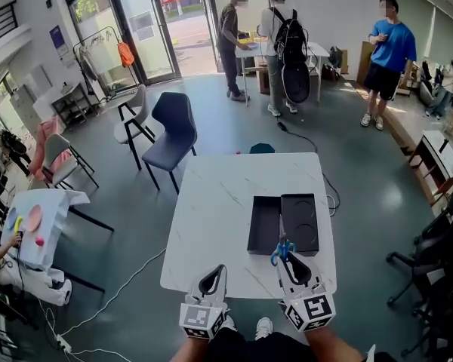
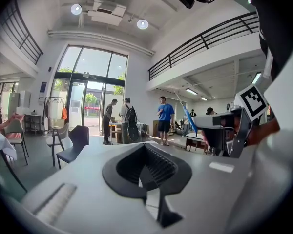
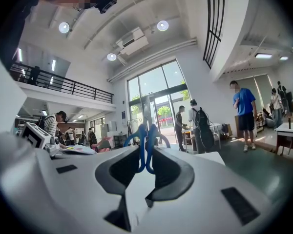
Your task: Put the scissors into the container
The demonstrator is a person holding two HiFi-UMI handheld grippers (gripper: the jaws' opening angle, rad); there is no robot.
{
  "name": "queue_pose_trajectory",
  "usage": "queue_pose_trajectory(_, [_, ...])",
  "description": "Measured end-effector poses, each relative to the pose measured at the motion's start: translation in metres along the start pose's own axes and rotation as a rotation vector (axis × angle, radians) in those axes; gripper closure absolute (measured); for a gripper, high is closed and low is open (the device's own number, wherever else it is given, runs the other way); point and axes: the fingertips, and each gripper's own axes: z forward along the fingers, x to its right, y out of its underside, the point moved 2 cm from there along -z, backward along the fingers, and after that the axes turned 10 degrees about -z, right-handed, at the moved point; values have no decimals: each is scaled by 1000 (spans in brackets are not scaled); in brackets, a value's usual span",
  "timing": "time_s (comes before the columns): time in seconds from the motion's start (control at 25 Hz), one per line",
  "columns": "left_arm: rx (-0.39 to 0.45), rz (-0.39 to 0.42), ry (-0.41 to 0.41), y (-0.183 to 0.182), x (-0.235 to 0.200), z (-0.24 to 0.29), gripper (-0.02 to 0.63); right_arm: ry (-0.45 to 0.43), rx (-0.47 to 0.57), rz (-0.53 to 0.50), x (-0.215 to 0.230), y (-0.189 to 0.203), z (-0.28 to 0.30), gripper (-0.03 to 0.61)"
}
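Note:
My right gripper (image 1: 287, 262) is shut on the blue-handled scissors (image 1: 282, 250), held just above the near edge of the black container (image 1: 266, 228). The container lies open in two shallow halves on the white marble table (image 1: 211, 202). In the right gripper view the blue scissors (image 3: 146, 143) stick up from between the jaws of my right gripper (image 3: 145, 172). My left gripper (image 1: 212, 283) hovers at the table's near edge, left of the container. In its own view my left gripper (image 2: 147, 177) has its ribbed pads together with nothing between them.
Two chairs (image 1: 170, 130) stand beyond the table's far left corner. Three people stand at the back near a white table (image 1: 317, 49). A cable (image 1: 121, 292) runs over the floor at the left, near a small cloth-covered table (image 1: 41, 225).

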Motion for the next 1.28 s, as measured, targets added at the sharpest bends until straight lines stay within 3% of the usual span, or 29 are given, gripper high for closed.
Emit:
queue_pose_trajectory(0.32, [-1, 3, 20, -11, -31, 29, 604, 2, -9, -25, 3, 1, 38, 492])
queue_pose_trajectory(0.76, [-38, 42, 127, -18, -72, 66, 604, 90, -37, -2, 7, 1, 89, 492])
queue_pose_trajectory(1.28, [-85, 22, 249, -6, -114, 84, 604, 193, -115, -9, -6, 19, 131, 492])
